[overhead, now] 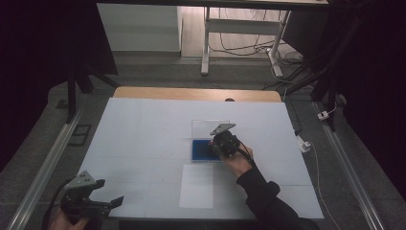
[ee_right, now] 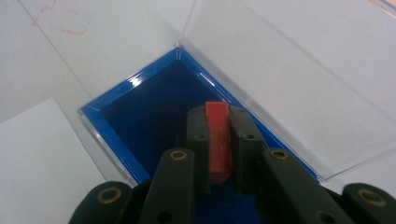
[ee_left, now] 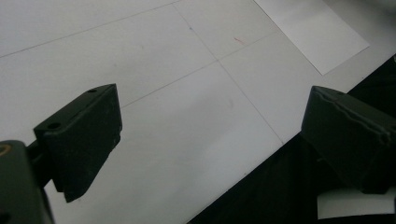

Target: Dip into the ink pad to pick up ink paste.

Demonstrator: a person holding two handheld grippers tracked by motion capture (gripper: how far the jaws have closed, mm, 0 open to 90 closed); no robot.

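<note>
We see the right gripper (ee_right: 218,140) over a blue tray (ee_right: 116,135) that sits in the middle of the white table cover (overhead: 143,134). Its two black jaws are closed on a small red piece (ee_right: 218,135), which looks like a flat, narrow block with fine gold marks on its face; what exactly it is we cannot tell. The piece stands between the pads, with its top end a little above them, over the dark blue inside of the tray. In the right gripper view we cannot tell whether the lower end of the piece touches the tray floor.

The tray has a clear plastic lid (ee_right: 299,84) that is open and lies back on the far side, joined to the tray at its far edge. In the high view the right gripper (overhead: 225,143) hangs over the right part of the tray (overhead: 201,149), and the hand behind it wears a dark sleeve (overhead: 263,196).

A white sheet of paper (overhead: 197,186) lies flat on the table just in front of the tray, on the person's side.

The left gripper (overhead: 103,196) is well apart, near the front left corner of the table. Its jaws are spread wide and nothing is between them; in the left gripper view we see the table cover (ee_left: 187,116) and its front edge under them.
</note>
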